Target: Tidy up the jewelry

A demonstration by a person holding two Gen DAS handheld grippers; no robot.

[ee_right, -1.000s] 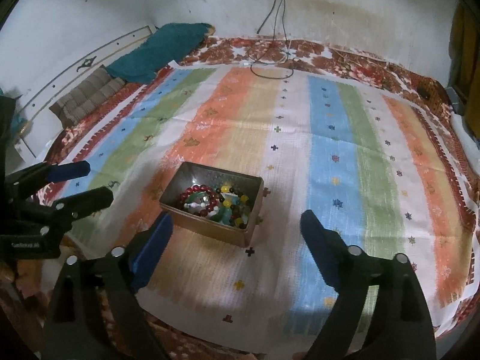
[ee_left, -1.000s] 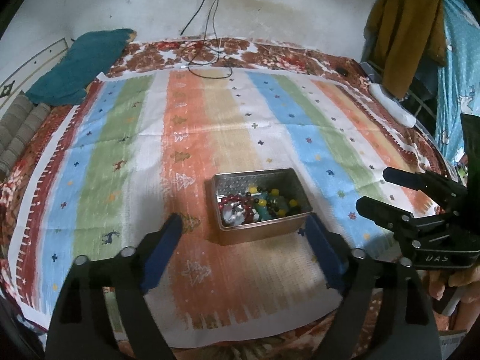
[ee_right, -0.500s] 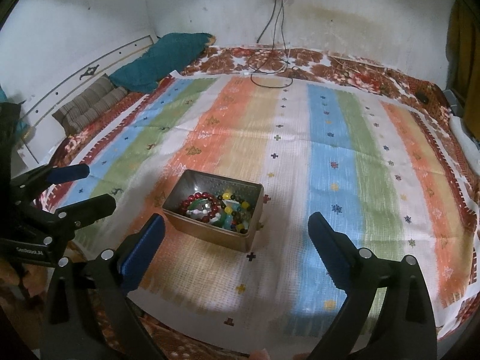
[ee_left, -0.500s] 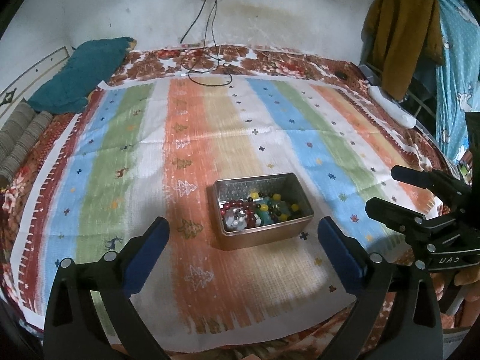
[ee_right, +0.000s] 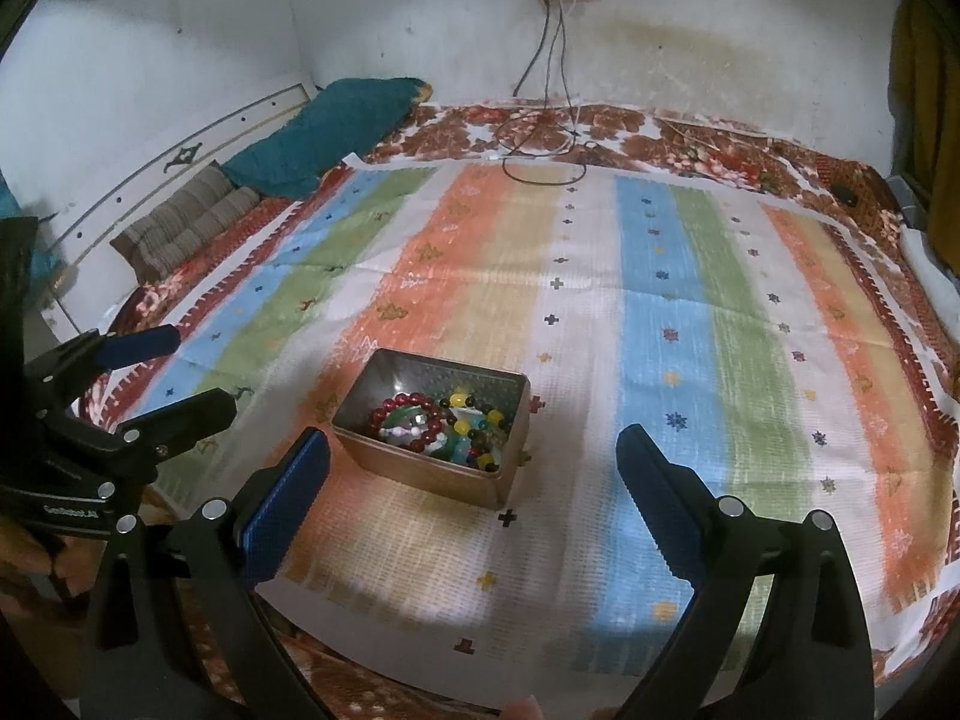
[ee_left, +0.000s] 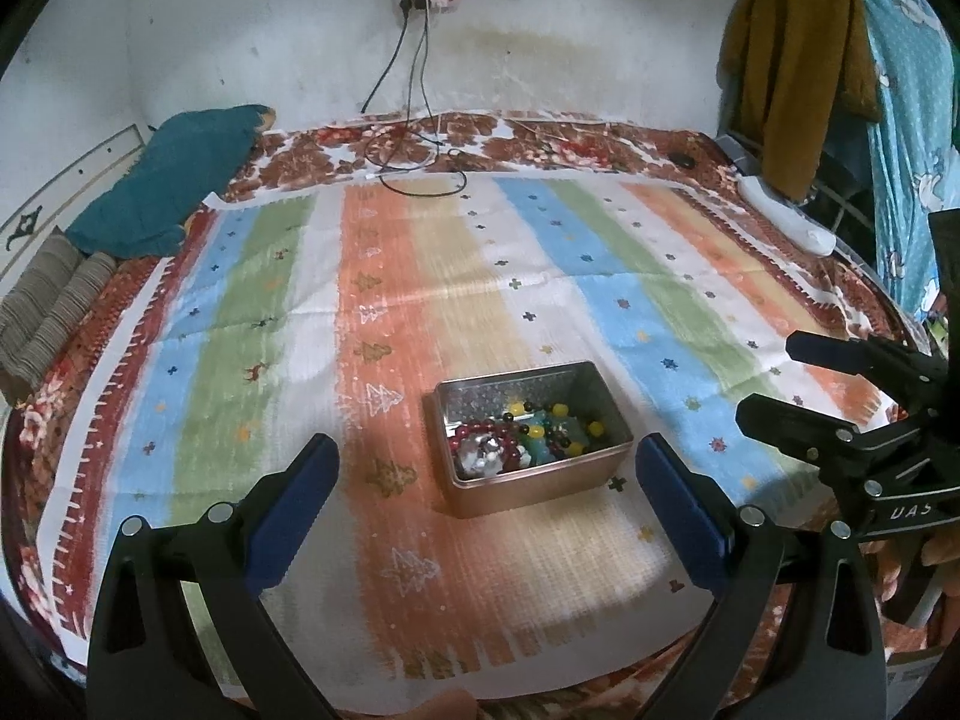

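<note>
A small metal tin (ee_left: 591, 468) stands on a striped cloth (ee_left: 420, 276) on a bed. It holds a heap of jewelry (ee_left: 522, 441): a dark red bead bracelet, yellow and green beads, a silver piece. My left gripper (ee_left: 486, 501) is open and empty, held just short of the tin. My right gripper (ee_right: 474, 486) is open and empty, also near the tin (ee_right: 432, 468), with the jewelry (ee_right: 444, 420) in plain sight. Each gripper shows in the other's view: the right one (ee_left: 780, 384), the left one (ee_right: 180, 372).
A teal pillow (ee_left: 174, 186) and a striped cushion (ee_left: 48, 312) lie at the back left. Black cables (ee_left: 420, 162) run from a wall socket onto the bed. Clothes (ee_left: 798, 60) hang at the right. The cloth's front edge (ee_left: 420, 678) is close to me.
Both grippers have pulled back and risen a little from the tin, so more of the bed and wall shows. Both stay open and empty. The tin has not moved.
</note>
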